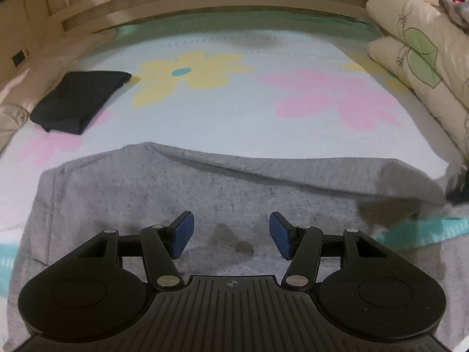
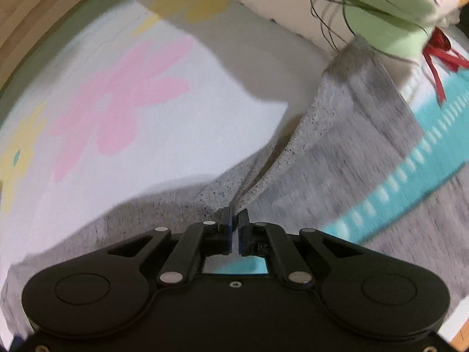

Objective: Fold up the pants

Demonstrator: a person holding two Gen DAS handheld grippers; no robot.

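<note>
Pants: grey marled knit pants [image 1: 181, 193] flat on flower-print bed sheet [image 1: 222, 111] | right gripper [image 2: 234, 220] pinching their edge, leg running to 1 o'clock | left gripper [image 1: 231, 233] spread, empty, above cloth, fold ridge at 12 o'clock

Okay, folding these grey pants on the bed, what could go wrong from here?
The right gripper pinches only a thin edge of the grey pants, so the fabric may slip out during the lift. The left gripper is open above the cloth, so that side is unanchored and may drag. The pants could snag on the pillows.
</note>
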